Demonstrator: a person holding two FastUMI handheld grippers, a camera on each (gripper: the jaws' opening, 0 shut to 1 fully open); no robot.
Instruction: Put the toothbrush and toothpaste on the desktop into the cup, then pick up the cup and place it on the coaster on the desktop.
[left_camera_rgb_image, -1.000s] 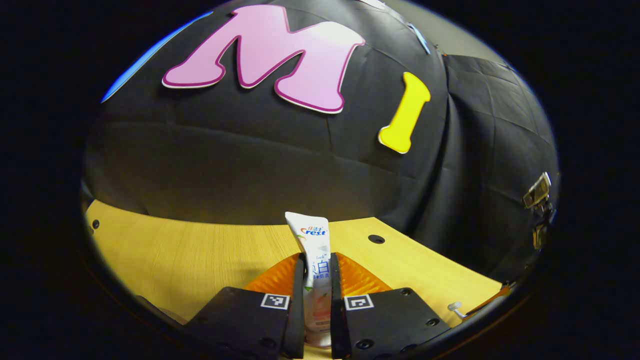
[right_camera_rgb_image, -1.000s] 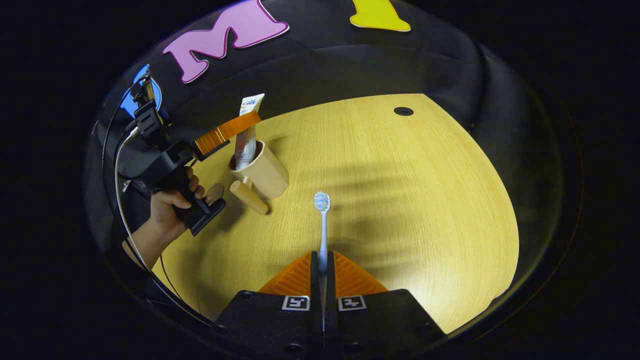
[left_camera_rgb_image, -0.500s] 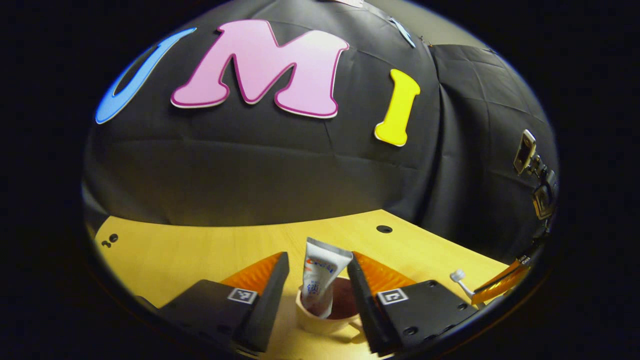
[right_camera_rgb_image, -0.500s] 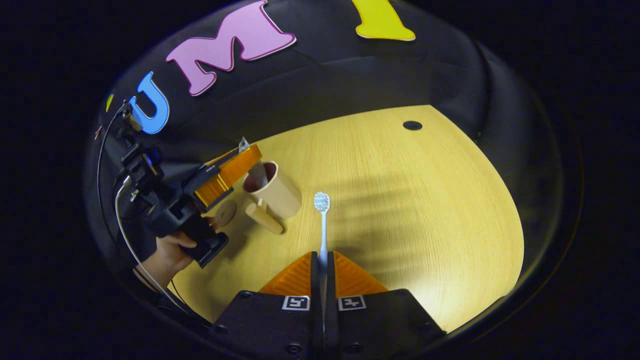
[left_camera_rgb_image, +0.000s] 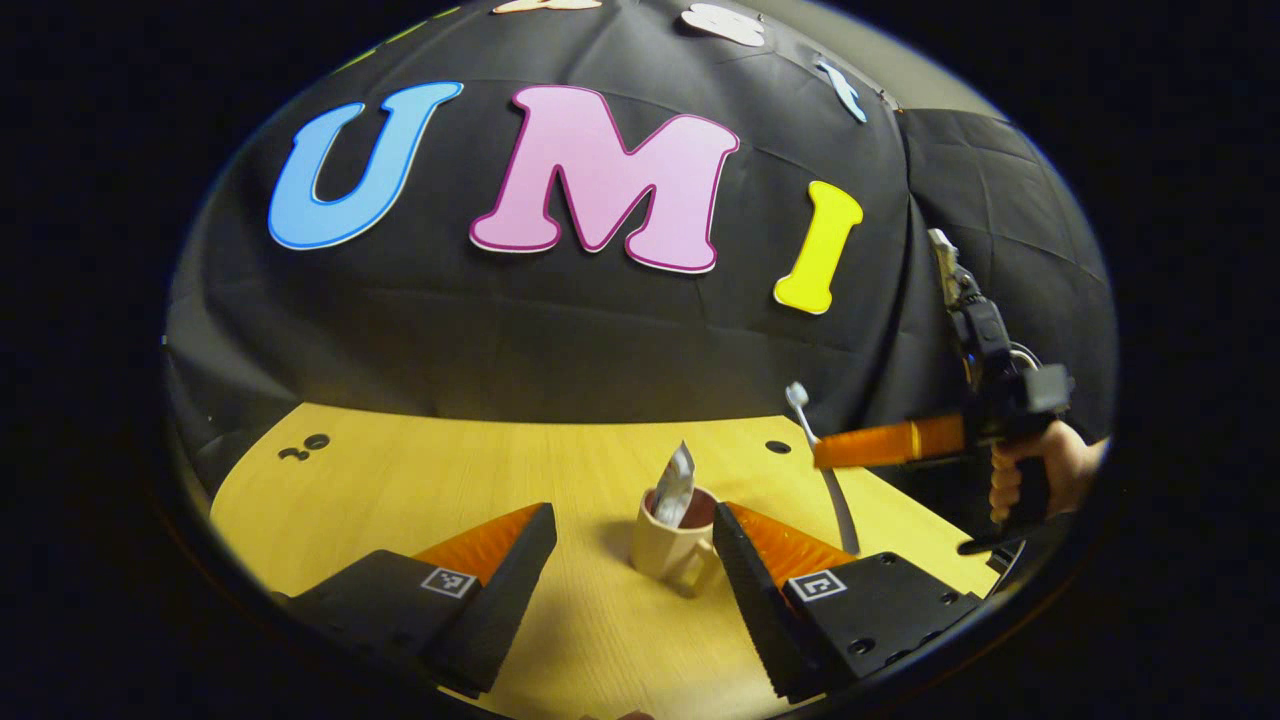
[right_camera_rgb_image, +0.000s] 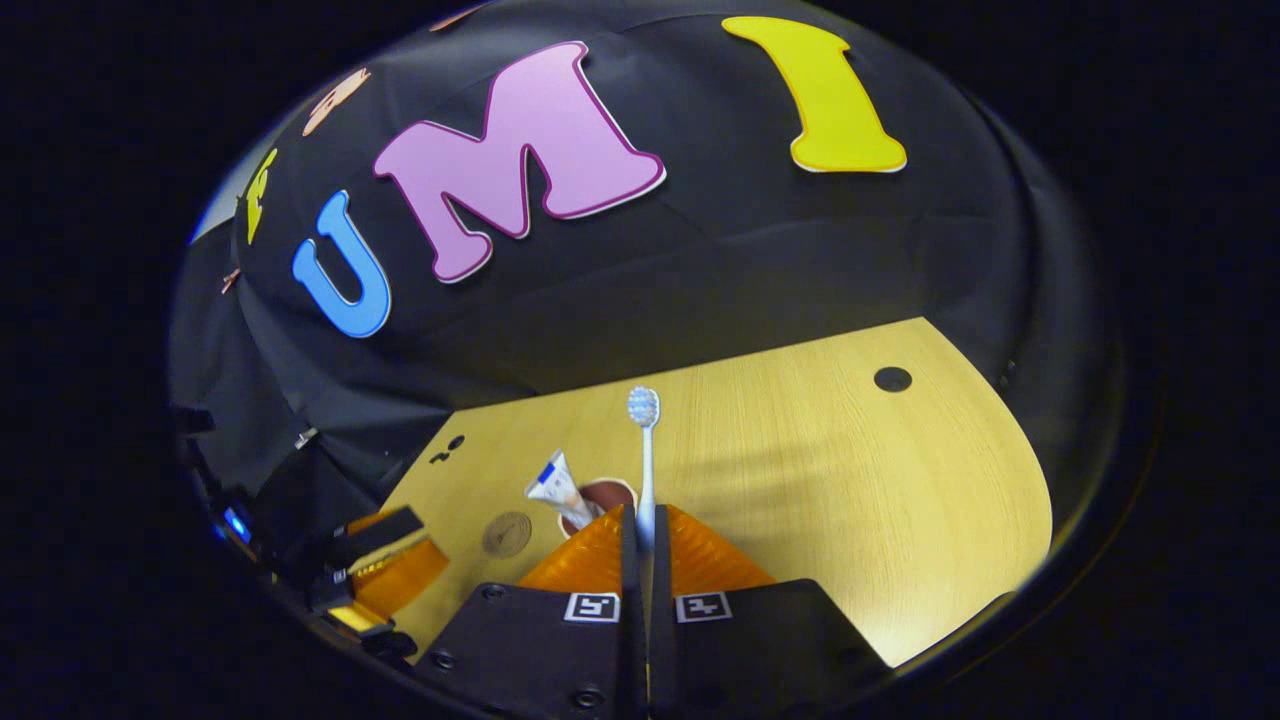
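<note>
The wooden desktop (left_camera_rgb_image: 400, 490) spans the lower half of both views. In the left gripper view, the left gripper (left_camera_rgb_image: 632, 560) sits at the bottom centre with its fingers spread wide and released, grasping nothing. Between them, farther off, the beige cup (left_camera_rgb_image: 668, 540) stands upright on the desktop with the toothpaste (left_camera_rgb_image: 675, 485) leaning inside it. At right of that view, a hand (left_camera_rgb_image: 1035, 480) holds the right gripper (left_camera_rgb_image: 860, 447), which carries the toothbrush (left_camera_rgb_image: 815, 440) above the desktop. In the right gripper view, the right gripper (right_camera_rgb_image: 640, 535) is clenched on the toothbrush (right_camera_rgb_image: 645, 450), bristles up, just over the cup (right_camera_rgb_image: 600, 495). The round coaster (right_camera_rgb_image: 507, 534) lies left of the cup, near it.
</note>
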